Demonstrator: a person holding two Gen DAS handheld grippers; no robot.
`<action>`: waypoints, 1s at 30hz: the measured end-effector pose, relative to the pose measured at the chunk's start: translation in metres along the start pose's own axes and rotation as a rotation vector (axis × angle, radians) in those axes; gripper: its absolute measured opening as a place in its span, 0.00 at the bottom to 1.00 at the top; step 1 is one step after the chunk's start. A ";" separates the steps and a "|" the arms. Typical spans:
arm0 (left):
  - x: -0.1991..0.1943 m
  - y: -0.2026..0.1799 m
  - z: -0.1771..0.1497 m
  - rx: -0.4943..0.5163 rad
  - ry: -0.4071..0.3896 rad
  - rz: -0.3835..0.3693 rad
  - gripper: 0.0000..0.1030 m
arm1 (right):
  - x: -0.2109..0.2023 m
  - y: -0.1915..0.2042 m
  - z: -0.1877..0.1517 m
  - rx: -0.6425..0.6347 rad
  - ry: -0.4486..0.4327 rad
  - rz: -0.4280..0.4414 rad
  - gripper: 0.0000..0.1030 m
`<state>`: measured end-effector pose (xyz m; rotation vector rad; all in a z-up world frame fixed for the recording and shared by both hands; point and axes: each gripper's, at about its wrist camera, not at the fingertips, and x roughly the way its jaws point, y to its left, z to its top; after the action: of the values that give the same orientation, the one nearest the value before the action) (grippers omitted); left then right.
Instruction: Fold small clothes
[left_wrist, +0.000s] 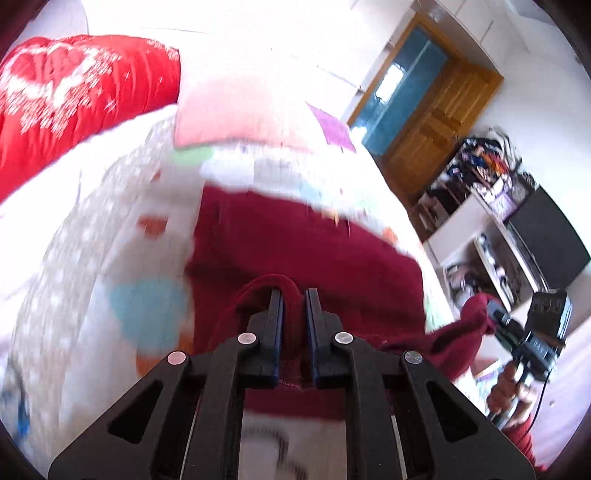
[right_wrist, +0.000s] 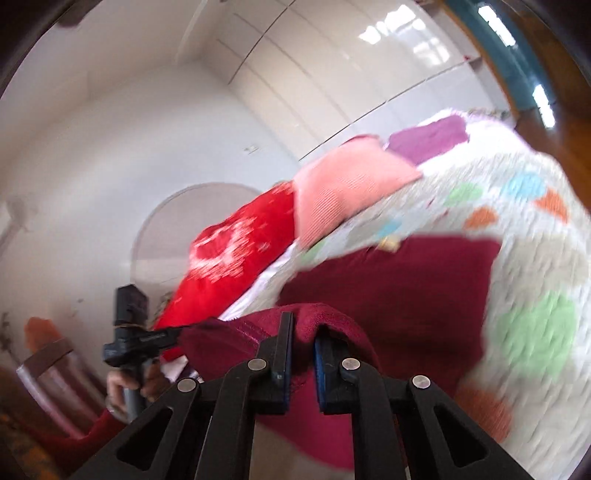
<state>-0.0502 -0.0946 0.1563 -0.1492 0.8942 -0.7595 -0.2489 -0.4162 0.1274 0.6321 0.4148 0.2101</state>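
Both grippers pinch the near edge of the dark maroon knit garment (left_wrist: 295, 240), one at each corner, prob. so the edge can be lifted level and carried over the rest w/o the cloth skewing. The left gripper (left_wrist: 293, 295) has its jaws drawn narrow around a bunched fold of maroon fabric that humps up over the fingertips; the right gripper (right_wrist: 303, 325) likewise is clamped on a rolled fold, cloth draped over both fingers. From the left wrist view the right gripper shows off to the side w/ a maroon corner knotted in it, held up off the bed, fabric stretching between the two. The rest of the garment lies flat on the white quilt with coloured polka dots (right_wrist: 535, 280), far edge fairly straight, so it reads as spread out & mid-fold. It looks soft, thick-ish, matte; heavy blur hides seams or sleeves. Behind it sit a pale pink ribbed cloth (right_wrist: 343, 184), a purple cloth (right_wrist: 428, 138) and a bright red patterned cushion (left_wrist: 74, 85).
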 end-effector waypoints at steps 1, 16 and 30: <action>0.011 -0.001 0.013 0.001 -0.013 0.011 0.08 | 0.006 -0.013 0.011 0.013 -0.008 -0.020 0.09; 0.144 0.042 0.099 -0.086 0.065 0.170 0.27 | 0.078 -0.124 0.085 0.204 -0.015 -0.269 0.46; 0.151 0.035 0.097 0.016 0.089 0.137 0.62 | 0.119 -0.125 0.078 0.035 0.178 -0.417 0.47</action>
<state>0.1003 -0.1855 0.1046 -0.0393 0.9721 -0.6494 -0.1001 -0.5187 0.0716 0.5490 0.7126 -0.1401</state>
